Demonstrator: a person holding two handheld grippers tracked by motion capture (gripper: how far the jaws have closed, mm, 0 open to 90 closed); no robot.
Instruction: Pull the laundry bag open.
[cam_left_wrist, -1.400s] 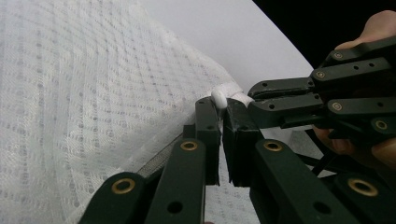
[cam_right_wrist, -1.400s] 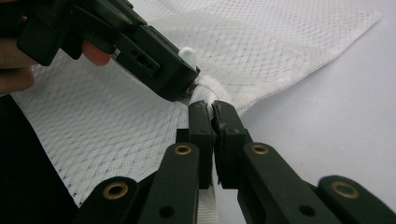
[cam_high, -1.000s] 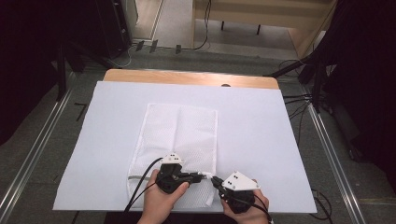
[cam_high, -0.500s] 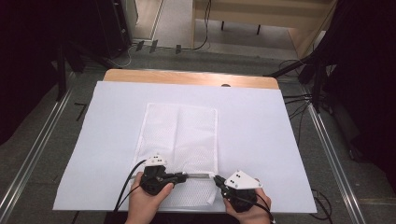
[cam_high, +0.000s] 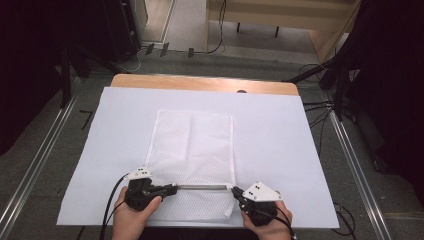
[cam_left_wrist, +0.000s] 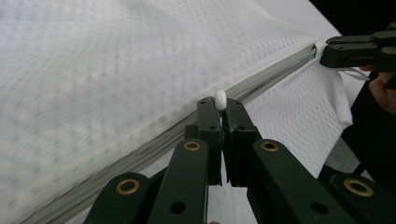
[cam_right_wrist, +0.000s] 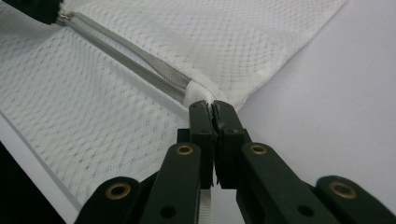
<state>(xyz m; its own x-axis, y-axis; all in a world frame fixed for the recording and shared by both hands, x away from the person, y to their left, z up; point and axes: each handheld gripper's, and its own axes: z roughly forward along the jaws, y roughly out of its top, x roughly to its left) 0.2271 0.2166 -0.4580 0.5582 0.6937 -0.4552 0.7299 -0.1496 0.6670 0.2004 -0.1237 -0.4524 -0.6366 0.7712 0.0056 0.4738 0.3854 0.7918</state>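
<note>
Two tools work at the near end of a white mesh bag (cam_high: 192, 150) that lies flat on a white sheet (cam_high: 280, 150) covering the tabletop (cam_high: 200, 82). A grey zipper (cam_high: 202, 187) runs across the bag near its near edge, stretched straight between the tools. The left tool (cam_high: 170, 189), held in the left hand (cam_high: 131, 220), has its jaws pressed together on a small white pull (cam_left_wrist: 220, 99) at the left end of the zipper; in the left gripper view the rounded pull sticks up between the jaw tips, with the zipper line passing just behind them. The right tool (cam_high: 236, 191), held in the right hand (cam_high: 265, 225), is clamped on the bag's fabric at the right end of the zipper; in the right gripper view its jaws meet with only a thin seam between them, pinching the white cloth tab (cam_right_wrist: 198, 95) where the grey tape ends. A strip of white fabric hangs out below the closed jaws. The bag sits in the middle of the sheet, its far end toward the wooden edge of the tabletop, its near right corner slightly folded beside the right tool. Black cables trail from both tools toward the person.
</note>
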